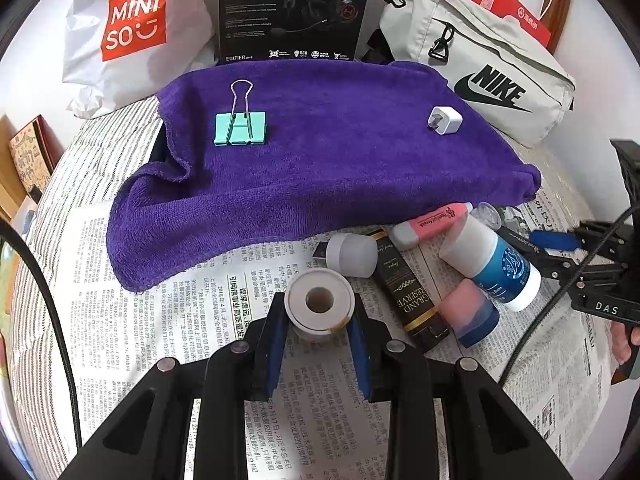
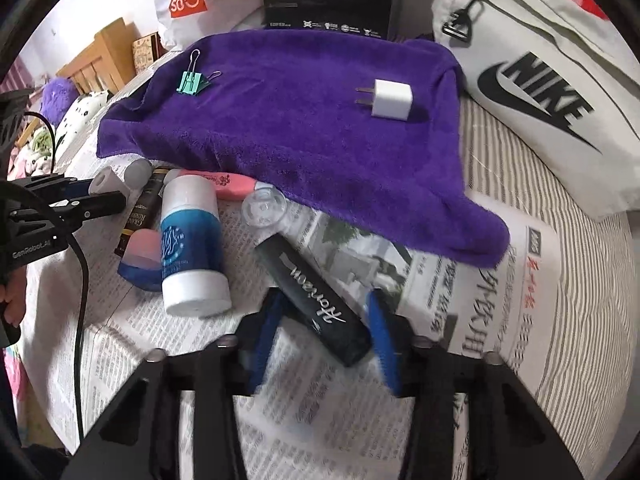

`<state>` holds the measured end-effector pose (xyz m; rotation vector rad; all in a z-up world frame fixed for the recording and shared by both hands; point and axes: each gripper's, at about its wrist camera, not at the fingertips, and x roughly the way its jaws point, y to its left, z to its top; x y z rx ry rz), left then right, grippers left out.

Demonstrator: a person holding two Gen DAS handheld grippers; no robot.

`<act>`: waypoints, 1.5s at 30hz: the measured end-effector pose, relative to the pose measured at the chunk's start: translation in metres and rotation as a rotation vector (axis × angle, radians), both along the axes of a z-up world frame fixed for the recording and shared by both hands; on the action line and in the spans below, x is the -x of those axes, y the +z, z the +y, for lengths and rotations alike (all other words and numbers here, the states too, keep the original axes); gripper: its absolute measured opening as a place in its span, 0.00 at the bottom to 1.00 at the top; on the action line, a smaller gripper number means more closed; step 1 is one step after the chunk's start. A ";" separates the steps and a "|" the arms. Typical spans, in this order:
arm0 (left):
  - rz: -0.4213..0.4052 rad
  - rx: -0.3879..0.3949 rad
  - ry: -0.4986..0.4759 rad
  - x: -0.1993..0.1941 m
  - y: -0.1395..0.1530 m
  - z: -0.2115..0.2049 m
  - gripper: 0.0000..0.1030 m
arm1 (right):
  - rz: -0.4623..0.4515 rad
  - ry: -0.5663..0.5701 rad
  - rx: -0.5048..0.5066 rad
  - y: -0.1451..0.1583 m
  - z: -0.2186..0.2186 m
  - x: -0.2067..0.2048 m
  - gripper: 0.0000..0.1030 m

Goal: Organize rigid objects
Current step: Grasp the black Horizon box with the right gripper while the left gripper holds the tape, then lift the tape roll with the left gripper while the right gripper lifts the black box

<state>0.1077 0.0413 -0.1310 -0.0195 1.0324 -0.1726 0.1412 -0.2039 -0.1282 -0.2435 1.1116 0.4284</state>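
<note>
The left tongs (image 1: pixel 318 324) are squeezed tight on a white roll of tape (image 1: pixel 319 306), with a blue pad pressing on each side of it, just above the newspaper (image 1: pixel 160 320). The right tongs (image 2: pixel 320 332) are partly closed around a dark tube (image 2: pixel 316 304) that lies slanted on the paper. The tube sits between the two blue pads, but the picture is blurry, so I cannot tell if the pads press on it. Just beside the tube lies a white and blue bottle (image 2: pixel 192 248), tipped over on its side, and it touches a pink and blue eraser (image 2: pixel 140 262). A black and gold stick (image 1: pixel 408 292), a pink marker (image 1: pixel 432 224), a small white cap (image 1: pixel 352 254) and a clear lid (image 2: pixel 264 210) lie near them. Farther back is a purple towel (image 1: pixel 320 160). A green clip (image 1: pixel 240 128) and a white plug (image 1: pixel 445 120) rest on it, well apart. Behind the towel stand a white shopping bag (image 1: pixel 132 28), a black box (image 1: pixel 296 8) and a grey bag (image 1: pixel 488 76).
</note>
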 end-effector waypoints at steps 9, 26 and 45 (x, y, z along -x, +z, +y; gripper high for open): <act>-0.003 -0.014 -0.005 0.000 0.000 -0.002 0.27 | 0.023 -0.041 -0.052 0.001 -0.015 0.011 0.29; 0.005 0.013 0.019 0.000 -0.001 0.000 0.27 | -0.014 -0.016 -0.008 0.000 -0.001 0.001 0.33; -0.001 0.019 0.029 0.002 0.000 0.002 0.27 | 0.035 -0.018 -0.031 0.002 -0.002 -0.007 0.23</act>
